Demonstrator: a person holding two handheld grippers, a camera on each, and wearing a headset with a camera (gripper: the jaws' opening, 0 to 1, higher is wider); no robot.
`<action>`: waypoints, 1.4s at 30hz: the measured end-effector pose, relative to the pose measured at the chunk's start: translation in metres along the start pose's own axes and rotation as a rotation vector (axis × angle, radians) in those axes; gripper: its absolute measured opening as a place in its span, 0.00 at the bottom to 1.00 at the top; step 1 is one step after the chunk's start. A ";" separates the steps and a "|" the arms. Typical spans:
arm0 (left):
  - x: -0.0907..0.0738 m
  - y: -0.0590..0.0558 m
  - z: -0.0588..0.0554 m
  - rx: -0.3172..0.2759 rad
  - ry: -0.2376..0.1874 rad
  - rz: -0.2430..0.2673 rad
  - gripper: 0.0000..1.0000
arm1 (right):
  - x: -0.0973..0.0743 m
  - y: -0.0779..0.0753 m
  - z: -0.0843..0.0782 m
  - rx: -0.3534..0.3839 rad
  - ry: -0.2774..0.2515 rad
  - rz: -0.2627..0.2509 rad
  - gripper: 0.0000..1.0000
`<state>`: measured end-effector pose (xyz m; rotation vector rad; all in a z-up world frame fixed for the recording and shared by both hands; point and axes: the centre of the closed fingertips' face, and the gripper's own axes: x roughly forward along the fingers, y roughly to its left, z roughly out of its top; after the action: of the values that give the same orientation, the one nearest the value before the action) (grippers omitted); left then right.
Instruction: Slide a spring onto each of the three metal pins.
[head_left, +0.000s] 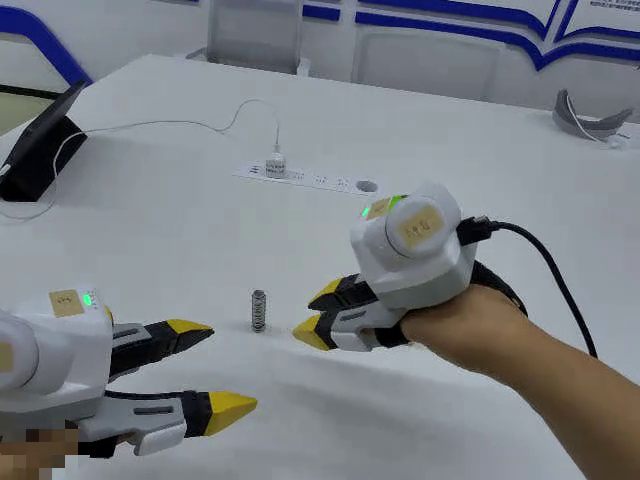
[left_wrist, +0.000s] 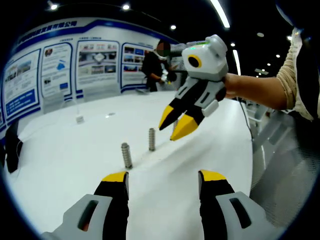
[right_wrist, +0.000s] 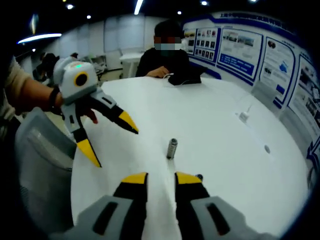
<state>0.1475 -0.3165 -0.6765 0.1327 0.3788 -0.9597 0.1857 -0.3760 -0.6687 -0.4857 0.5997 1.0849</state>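
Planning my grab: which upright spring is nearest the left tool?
The nearer spring, just ahead of the left tool; the other spring stands farther off, by the right tool.

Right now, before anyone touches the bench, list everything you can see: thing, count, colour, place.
table: one, white, under everything
springs: two seen, grey, upright on the table between the grippers
socket strip: one, white, mid-table, far side
charger: one, white, plugged into the strip
cable: one, white, from the charger leftward
tablet: one, black, far left edge of the table
band: one, grey, far right of the table
posters: several, blue and white, on the wall
person: one, dark top, seated at the table
left gripper: white, yellow tips, open, near left
right gripper: white, yellow tips, open, right of a spring
hand: one, holding the right gripper
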 end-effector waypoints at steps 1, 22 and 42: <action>0.000 0.000 0.000 0.001 0.000 0.000 0.57 | -0.003 0.000 -0.002 0.003 -0.002 -0.004 0.22; 0.003 0.000 0.003 -0.002 0.003 0.001 0.62 | -0.056 -0.017 -0.040 0.086 -0.034 -0.106 0.25; 0.004 0.003 0.000 -0.005 0.019 0.002 0.64 | -0.093 -0.048 -0.085 0.140 -0.085 -0.210 0.38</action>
<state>0.1524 -0.3176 -0.6786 0.1378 0.3984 -0.9558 0.1803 -0.5105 -0.6671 -0.3705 0.5329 0.8534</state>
